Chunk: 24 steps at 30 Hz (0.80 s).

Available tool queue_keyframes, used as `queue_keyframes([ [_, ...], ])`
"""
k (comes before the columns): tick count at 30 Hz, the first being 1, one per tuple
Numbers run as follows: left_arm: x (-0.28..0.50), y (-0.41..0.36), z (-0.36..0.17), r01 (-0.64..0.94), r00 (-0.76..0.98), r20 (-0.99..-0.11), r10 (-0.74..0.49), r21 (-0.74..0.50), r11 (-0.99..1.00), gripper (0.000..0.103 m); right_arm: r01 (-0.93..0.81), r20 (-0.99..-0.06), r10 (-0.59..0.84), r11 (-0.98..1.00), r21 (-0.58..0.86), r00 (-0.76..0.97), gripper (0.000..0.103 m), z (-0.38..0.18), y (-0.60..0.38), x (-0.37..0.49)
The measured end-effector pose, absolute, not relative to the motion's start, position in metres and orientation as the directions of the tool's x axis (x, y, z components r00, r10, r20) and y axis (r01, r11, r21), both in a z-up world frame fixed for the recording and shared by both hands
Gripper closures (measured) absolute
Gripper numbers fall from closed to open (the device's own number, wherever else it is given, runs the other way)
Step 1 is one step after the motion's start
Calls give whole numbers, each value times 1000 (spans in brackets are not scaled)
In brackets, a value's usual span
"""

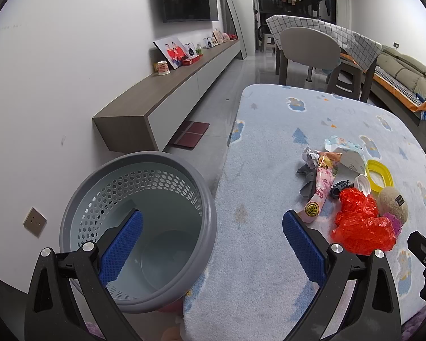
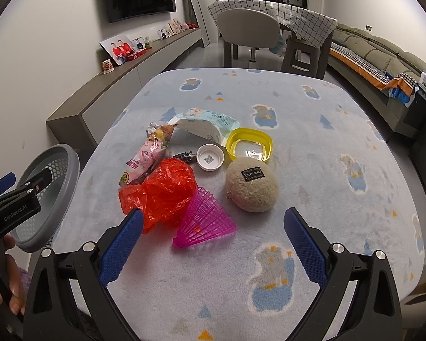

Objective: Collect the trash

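At the centre of the right wrist view the red plastic bag (image 2: pixel 159 191) lay crumpled on the bench (image 2: pixel 312 199), touching a pink shuttlecock (image 2: pixel 204 218). The right gripper (image 2: pixel 213 244), jaws apart and empty, would best pinch the bag alone. At lower left of the left view, the left gripper (image 1: pixel 211 244), also spread, hovered over the bin (image 1: pixel 139 227). A felt ball (image 2: pixel 251 184) sat close.
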<state>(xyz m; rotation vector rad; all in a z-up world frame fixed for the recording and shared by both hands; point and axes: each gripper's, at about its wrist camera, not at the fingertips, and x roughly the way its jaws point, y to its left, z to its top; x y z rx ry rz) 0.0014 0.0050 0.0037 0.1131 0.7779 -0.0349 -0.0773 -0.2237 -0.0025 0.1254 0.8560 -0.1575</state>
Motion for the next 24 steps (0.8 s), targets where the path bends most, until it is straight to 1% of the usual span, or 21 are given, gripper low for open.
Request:
queue_keyframes([
  [24,1,6,3,72,713,-701,11,88,994,6,190,-757,-90,981,46,647,9,-1,-224,-78],
])
